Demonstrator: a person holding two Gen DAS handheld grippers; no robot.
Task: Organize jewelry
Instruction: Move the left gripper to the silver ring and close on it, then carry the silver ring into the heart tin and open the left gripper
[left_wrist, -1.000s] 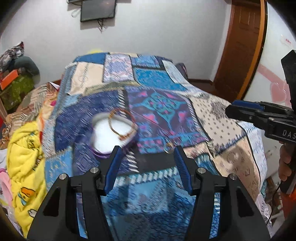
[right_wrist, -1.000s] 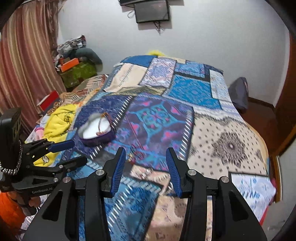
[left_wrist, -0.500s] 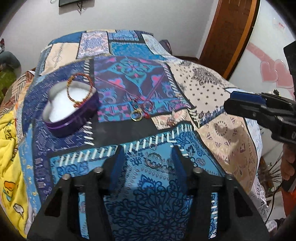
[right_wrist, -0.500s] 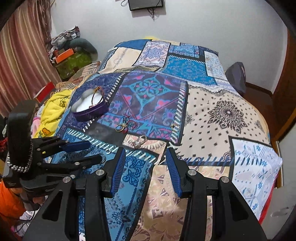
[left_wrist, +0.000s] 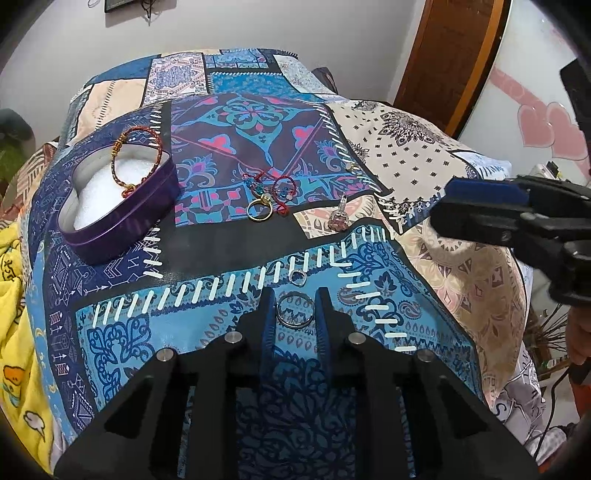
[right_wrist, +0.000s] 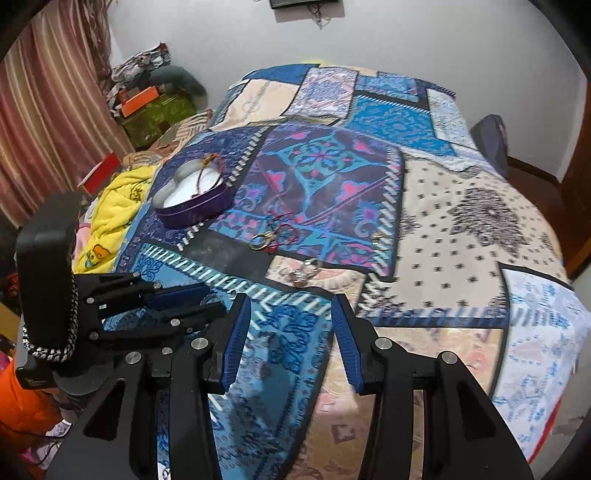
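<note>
A purple heart-shaped tin (left_wrist: 122, 229) lined white holds a red-and-gold bracelet (left_wrist: 138, 155) on the patchwork bedspread; the tin also shows in the right wrist view (right_wrist: 192, 210). My left gripper (left_wrist: 294, 312) has narrowed its jaws around a silver ring (left_wrist: 295, 312) lying on the blue patch; contact is unclear. A smaller silver ring (left_wrist: 297, 276) lies just beyond. A gold ring (left_wrist: 259, 211), red-thread pieces (left_wrist: 282, 188) and a pink-stone pendant (left_wrist: 340, 218) lie mid-bed. My right gripper (right_wrist: 290, 343) is open and empty, hovering at the near right.
The bed (right_wrist: 461, 229) fills both views. A yellow blanket (right_wrist: 110, 206) hangs off its left side. Boxes and clutter (right_wrist: 147, 103) stand by the striped curtain. A wooden door (left_wrist: 454, 55) is at the far right.
My left gripper moved down and forward to the silver ring and its jaws narrowed around it. My right gripper drifted closer to the bed, still open.
</note>
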